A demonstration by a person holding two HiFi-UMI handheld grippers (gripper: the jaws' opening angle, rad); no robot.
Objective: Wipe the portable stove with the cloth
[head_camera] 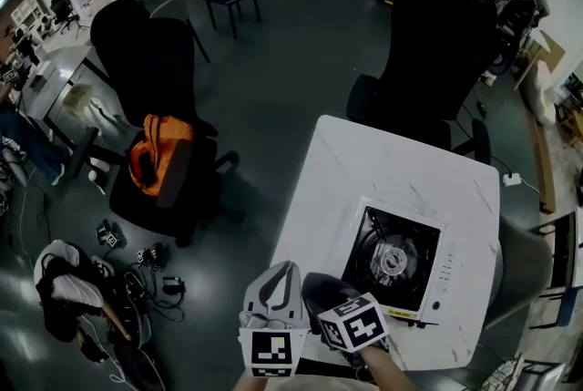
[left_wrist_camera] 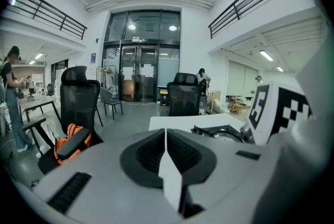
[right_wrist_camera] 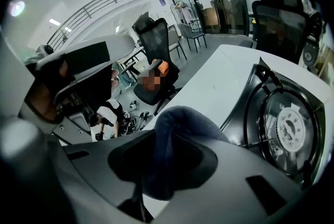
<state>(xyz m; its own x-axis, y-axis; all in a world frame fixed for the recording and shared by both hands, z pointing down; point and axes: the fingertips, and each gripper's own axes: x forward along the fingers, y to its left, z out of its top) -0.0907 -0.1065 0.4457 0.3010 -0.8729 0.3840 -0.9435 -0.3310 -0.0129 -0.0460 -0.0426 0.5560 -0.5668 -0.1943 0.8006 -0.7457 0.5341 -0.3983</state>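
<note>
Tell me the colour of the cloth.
The cloth is dark blue; the right gripper view shows it best.

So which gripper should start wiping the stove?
Right. The right gripper is shut on the cloth and sits nearer the portable stove; the left gripper is shut on nothing.

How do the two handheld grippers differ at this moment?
The left gripper's jaws are pressed together with nothing between them, while the right gripper's jaws are clamped on a dark blue cloth. In the head view, the left gripper is farther from the portable stove and the right gripper is nearer to it. Both are by the near edge of the table, and neither touches the stove.
</note>
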